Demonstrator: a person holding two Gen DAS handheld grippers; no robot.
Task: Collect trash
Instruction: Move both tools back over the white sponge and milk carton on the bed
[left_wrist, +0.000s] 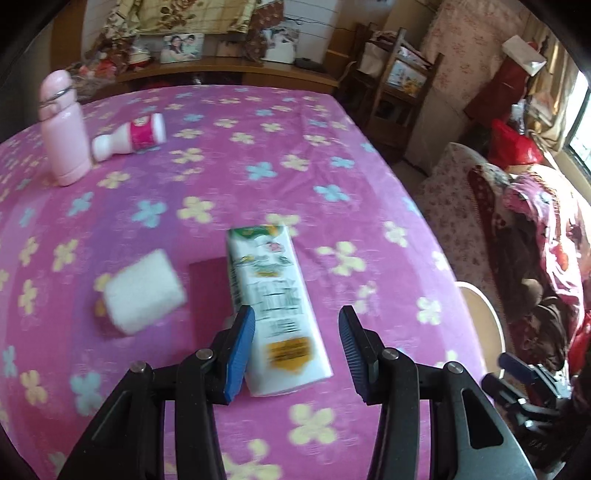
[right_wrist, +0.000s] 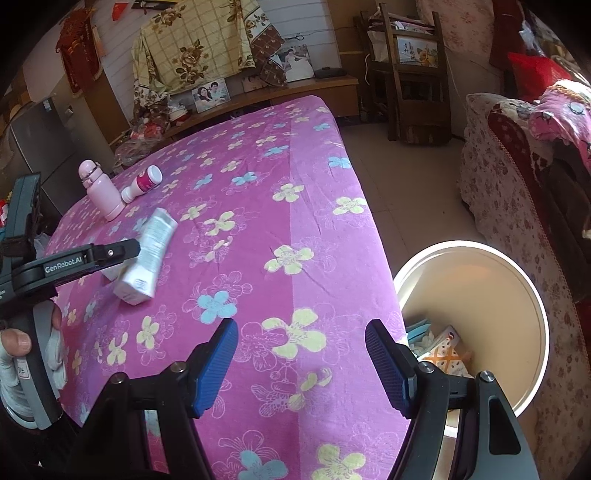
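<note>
Two grippers up over the flowered bed cover (right_wrist: 295, 206), and it's the left gripper (left_wrist: 297, 332) doing the work here; its jaws stand partly apart with nothing gripped, lined up over the near end of the milk carton (left_wrist: 275, 306), which lies flat on the cover beside a dark red card (left_wrist: 210, 295) and a white wad of tissue (left_wrist: 144, 290); one blue pad looks just at the carton's edge, the other well clear of it. The right gripper (right_wrist: 301, 363) hangs wide and empty near the bed's corner; just beside it on the floor sits the bin (right_wrist: 532, 291), a few scraps already inside. Farther up the bed a pink flask (left_wrist: 64, 133) stands upright, a small white-and-pink bottle (left_wrist: 129, 136) lying against it. This looks like the reach for the carton; next the jaws need to drop astride it, close across its narrow width, then carry it to the bin.
</note>
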